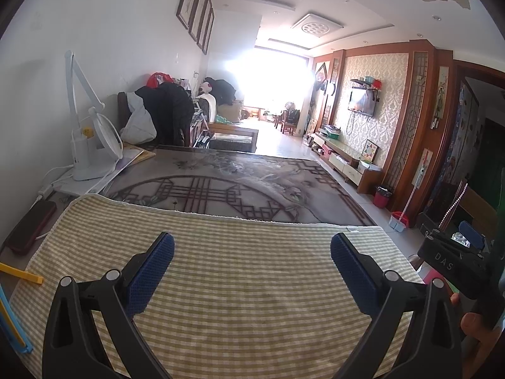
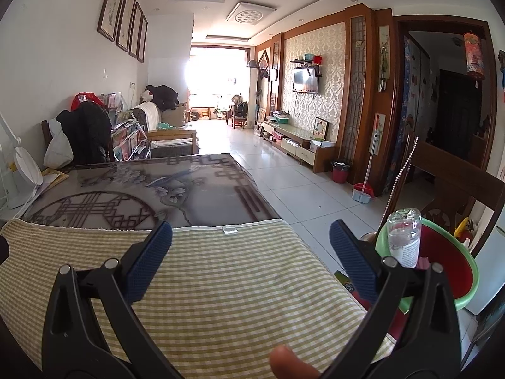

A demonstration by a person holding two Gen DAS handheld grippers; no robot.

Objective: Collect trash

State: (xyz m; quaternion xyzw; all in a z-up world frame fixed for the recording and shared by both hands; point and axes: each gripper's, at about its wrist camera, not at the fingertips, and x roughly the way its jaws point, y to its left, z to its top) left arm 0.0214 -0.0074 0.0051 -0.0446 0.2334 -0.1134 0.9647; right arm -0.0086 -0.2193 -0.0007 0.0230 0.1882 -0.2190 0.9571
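My left gripper (image 1: 252,263) is open and empty, its blue pads spread wide over the green-and-white checked cloth (image 1: 221,284) on the table. My right gripper (image 2: 251,252) is open and empty too, over the right part of the same cloth (image 2: 221,284). To its right, beside the table edge, a clear plastic bottle (image 2: 405,237) stands inside a green-rimmed red bin (image 2: 464,271). The right gripper also shows at the right edge of the left wrist view (image 1: 454,252).
The table top (image 1: 221,183) beyond the cloth has a dark lattice pattern. A white desk fan (image 1: 94,145), a dark phone (image 1: 31,224) and yellow and blue strips (image 1: 19,274) lie at the left. A small red waste bin (image 2: 340,172) stands on the tiled floor.
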